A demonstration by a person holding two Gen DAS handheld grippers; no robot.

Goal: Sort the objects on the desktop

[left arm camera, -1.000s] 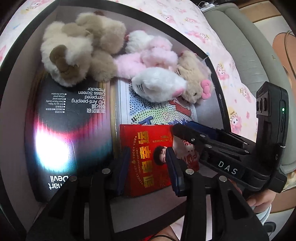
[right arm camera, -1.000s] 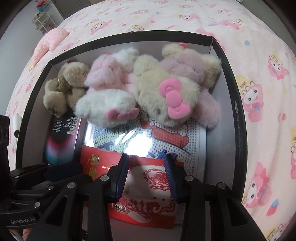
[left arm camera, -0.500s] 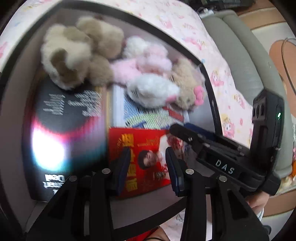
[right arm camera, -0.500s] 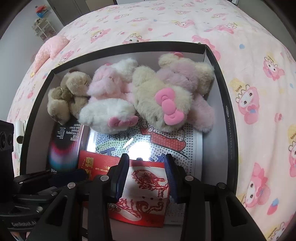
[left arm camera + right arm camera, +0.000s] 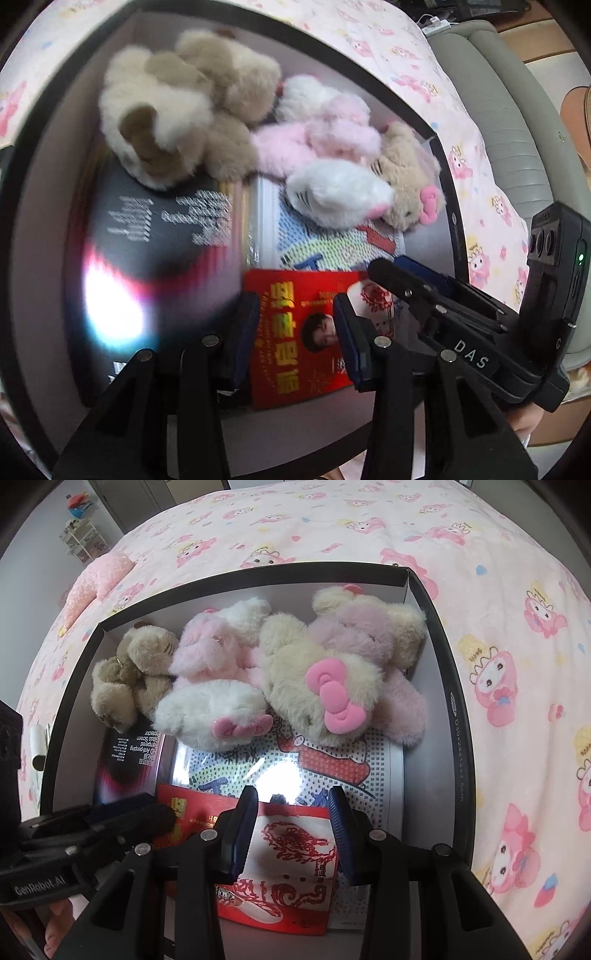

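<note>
A black-rimmed box (image 5: pixel 447 672) on a pink bedspread holds three plush toys at its far end: a brown bear (image 5: pixel 129 672), a pink-white one (image 5: pixel 214 686) and a beige one with a pink bow (image 5: pixel 332 686). Below them lie a black screen-protector pack (image 5: pixel 147 240), a bead-pattern board (image 5: pixel 332 775) and a red packet (image 5: pixel 303 332), which also shows in the right wrist view (image 5: pixel 291 878). My left gripper (image 5: pixel 295 328) is open and empty above the red packet. My right gripper (image 5: pixel 291 823) is open and empty above the same packet, beside the left.
The pink cartoon-print bedspread (image 5: pixel 517 664) surrounds the box. A grey padded headboard or sofa edge (image 5: pixel 517 129) runs along the right in the left wrist view. A pink pillow (image 5: pixel 99 579) lies at the far left.
Both grippers have drawn back and risen from the box, so the box contents look smaller and farther. The red packet stays lying in the box. Jaws stay open.
</note>
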